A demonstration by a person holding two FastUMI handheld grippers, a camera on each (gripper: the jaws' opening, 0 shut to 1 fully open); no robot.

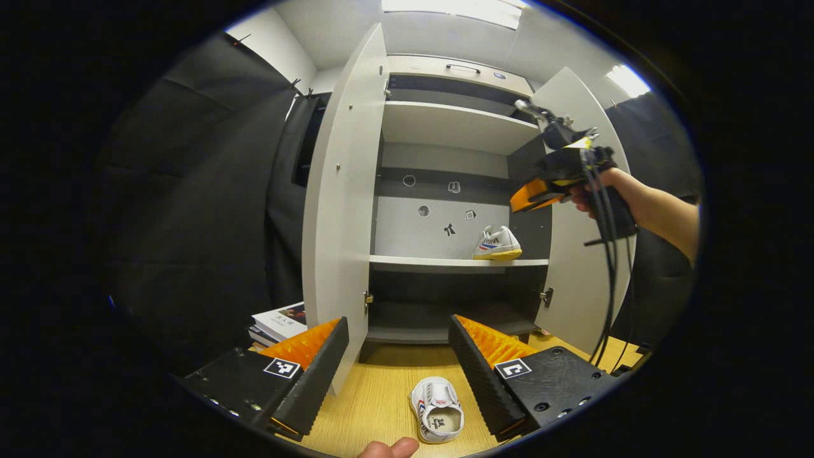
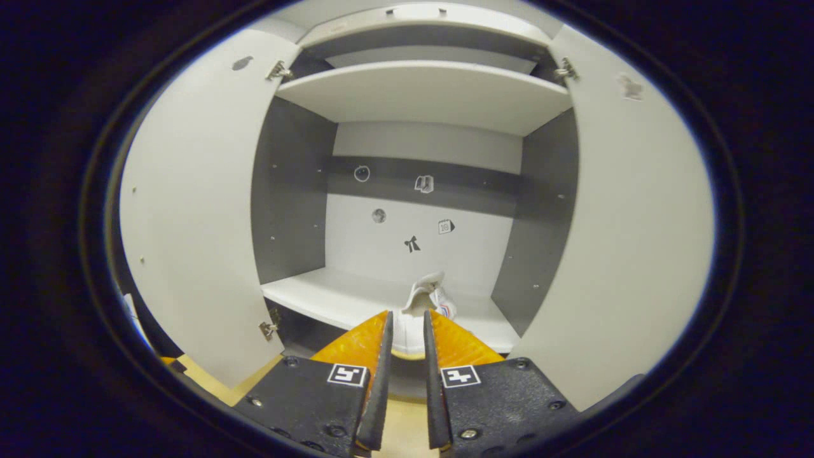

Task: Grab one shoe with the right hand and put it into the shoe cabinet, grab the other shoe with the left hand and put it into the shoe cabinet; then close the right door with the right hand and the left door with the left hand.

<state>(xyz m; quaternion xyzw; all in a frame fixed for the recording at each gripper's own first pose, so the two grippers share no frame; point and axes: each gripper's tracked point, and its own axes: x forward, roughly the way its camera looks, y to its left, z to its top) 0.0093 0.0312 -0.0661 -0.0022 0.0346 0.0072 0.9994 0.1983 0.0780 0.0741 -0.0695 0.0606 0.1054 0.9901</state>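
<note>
Shoe cabinet, biggest thing here, standing on the wooden counter. Left door and right door both swung wide. One shoe already on the middle shelf, toward its right end, sole down, toe pointing left across the shelf in the left gripper view.

Right gripper held up in a hand in front of the right door, above and just out from that shelved shoe. In the right gripper view, right gripper with fingers close together, a narrow slot between them; shoe visible beyond the tips, apart from them, so not clamped on anything.

Second shoe lying on the counter, well in front of the cabinet, opening up, long axis running roughly away from the camera toward the cabinet. Left gripper directly over it, fingers spread wide, shoe sitting between and slightly beyond the tips, a little nearer the right-hand finger in that view. Nothing gripped.

Likely stage: first shoe stowed, second awaiting pickup. Clearly the nearer hand for it: the left. Needed next, by this reading: straight descent, fingers straddling the shoe's narrow width across its long axis, then closing. Main risk: an off-centre bite near the right-hand finger, tipping the shoe.

Smaller still: a stack of books at the counter's left edge, beside the left door. A fingertip at the bottom of the left gripper view.
</note>
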